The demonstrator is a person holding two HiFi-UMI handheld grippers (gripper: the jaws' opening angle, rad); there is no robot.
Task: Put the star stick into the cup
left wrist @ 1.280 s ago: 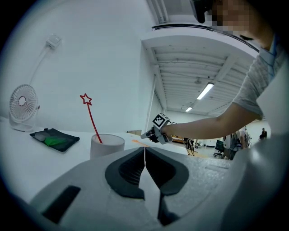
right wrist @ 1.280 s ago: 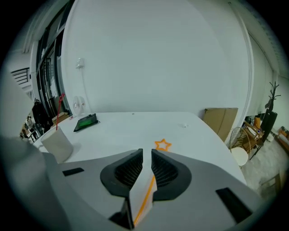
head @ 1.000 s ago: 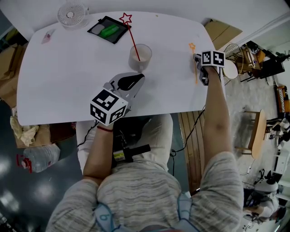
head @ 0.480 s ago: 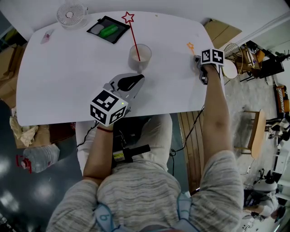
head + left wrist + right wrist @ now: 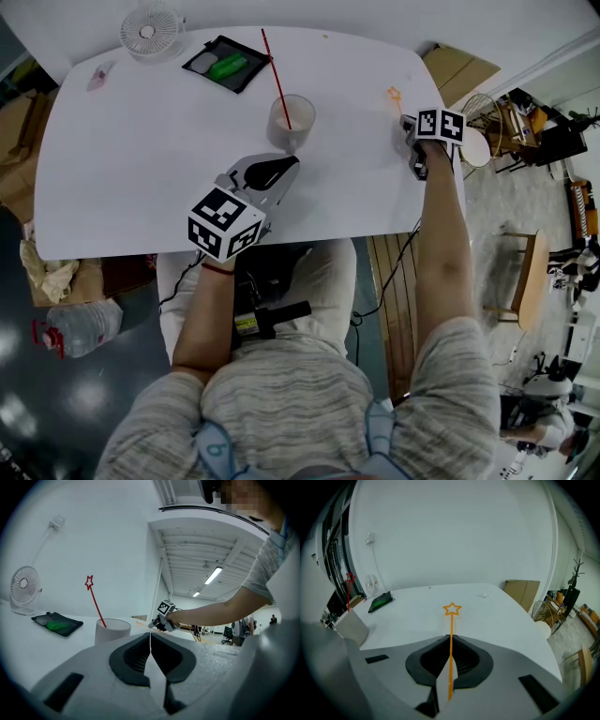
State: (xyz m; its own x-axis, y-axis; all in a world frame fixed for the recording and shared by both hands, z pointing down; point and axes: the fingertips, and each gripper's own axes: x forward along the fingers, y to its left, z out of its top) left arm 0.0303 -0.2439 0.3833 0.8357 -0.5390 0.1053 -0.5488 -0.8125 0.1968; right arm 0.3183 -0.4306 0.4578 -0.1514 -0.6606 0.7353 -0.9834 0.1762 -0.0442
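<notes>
Since the right hand-held gripper (image 5: 450, 644) pinches the thin orange stick (image 5: 451, 625) well apart from the cup (image 5: 292, 117), the left hand-held gripper (image 5: 150, 644) closed on nothing, it could swivel and miss, or jostle the red stick (image 5: 276, 80) inside.

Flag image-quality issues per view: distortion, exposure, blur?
Head view: little distortion, flat light, white table near-overexposed, floor dark. Left gripper view: fisheye with black vignette, ceiling lines bowed, red star stick in the cup sharp. Right gripper view: same fisheye vignette, table and wall merge in white, orange star stick crisp in the shut right gripper.
</notes>
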